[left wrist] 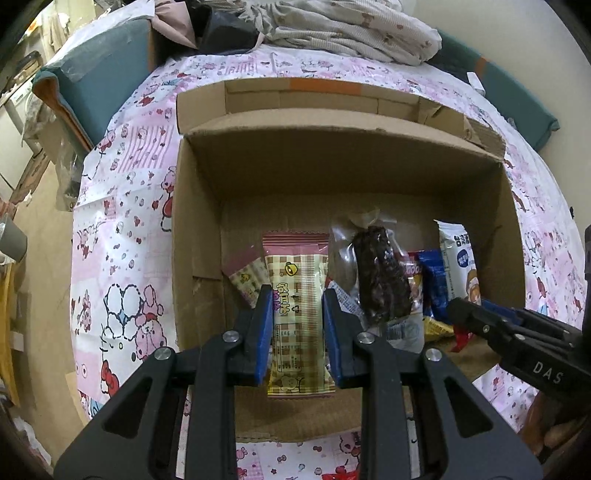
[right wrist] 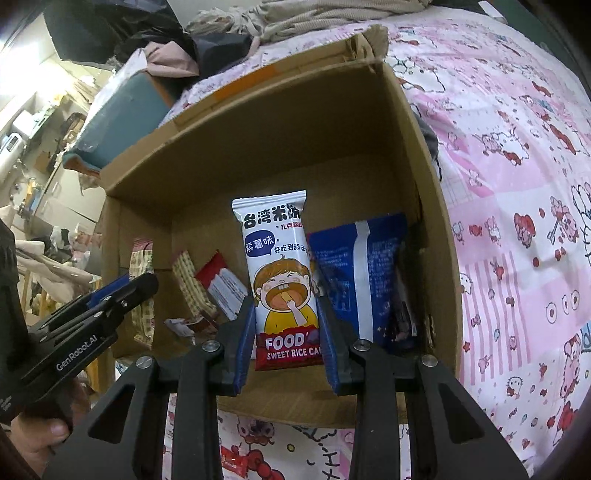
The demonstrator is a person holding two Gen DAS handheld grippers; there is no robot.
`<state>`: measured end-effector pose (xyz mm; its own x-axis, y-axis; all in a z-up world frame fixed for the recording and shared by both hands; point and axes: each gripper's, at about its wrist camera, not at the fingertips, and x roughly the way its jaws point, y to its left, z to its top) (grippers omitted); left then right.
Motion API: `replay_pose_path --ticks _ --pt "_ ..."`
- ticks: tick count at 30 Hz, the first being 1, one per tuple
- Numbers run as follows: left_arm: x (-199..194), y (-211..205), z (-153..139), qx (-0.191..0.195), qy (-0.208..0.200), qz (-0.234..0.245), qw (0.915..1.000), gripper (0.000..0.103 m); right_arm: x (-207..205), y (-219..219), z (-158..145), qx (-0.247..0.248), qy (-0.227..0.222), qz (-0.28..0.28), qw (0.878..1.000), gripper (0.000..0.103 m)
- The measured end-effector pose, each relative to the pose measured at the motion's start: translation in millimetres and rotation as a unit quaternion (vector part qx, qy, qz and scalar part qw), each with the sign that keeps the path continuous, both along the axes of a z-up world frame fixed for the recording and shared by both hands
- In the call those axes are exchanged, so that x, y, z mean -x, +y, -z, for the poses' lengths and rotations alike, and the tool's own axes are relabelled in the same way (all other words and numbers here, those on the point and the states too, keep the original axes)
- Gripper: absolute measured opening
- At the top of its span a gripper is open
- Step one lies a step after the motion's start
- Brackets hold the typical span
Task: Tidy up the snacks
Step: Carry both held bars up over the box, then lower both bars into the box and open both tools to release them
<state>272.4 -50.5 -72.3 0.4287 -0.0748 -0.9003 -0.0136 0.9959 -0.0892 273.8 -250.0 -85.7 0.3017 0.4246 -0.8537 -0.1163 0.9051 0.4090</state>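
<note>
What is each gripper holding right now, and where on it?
The left gripper pinches the checkered snack packet across its middle. The right gripper clamps the white rice cake packet by its lower half, above the cardboard box.

Pink cartoon-print cloth (left wrist: 122,236) covers surface below me; whether table or bed, can't tell. Open cardboard box (left wrist: 195,229) sits directly on cloth. Heap of rumpled clothes (left wrist: 332,29) at far edge, beyond box.
</note>
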Motion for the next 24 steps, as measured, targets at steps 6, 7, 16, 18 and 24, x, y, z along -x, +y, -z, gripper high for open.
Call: replay_pose_path --ticks 6,7,16,18,24 --pt "0.6 -0.9 4.8 0.0 0.006 0.001 1.0 0.023 -0.2 -0.3 4.3 0.006 0.008 0.0 1.0 0.035" --pt "0.8 -1.3 4.6 0.0 0.005 0.001 1.0 0.023 -0.1 -0.5 4.4 0.006 0.008 0.0 1.0 0.035" --pt "0.1 -0.3 3.8 0.011 0.007 0.003 0.9999 0.034 -3.0 -0.4 0.1 -0.006 0.0 0.007 1.0 0.037" --pt "0.6 -0.5 2.3 0.012 0.009 0.004 0.9999 0.052 -3.1 0.7 -0.7 -0.014 -0.004 0.002 1.0 0.037" --pt "8.4 3.6 -14.7 0.032 -0.023 -0.009 0.9992 0.08 -2.8 2.6 -11.3 -0.032 -0.022 0.011 0.999 0.073"
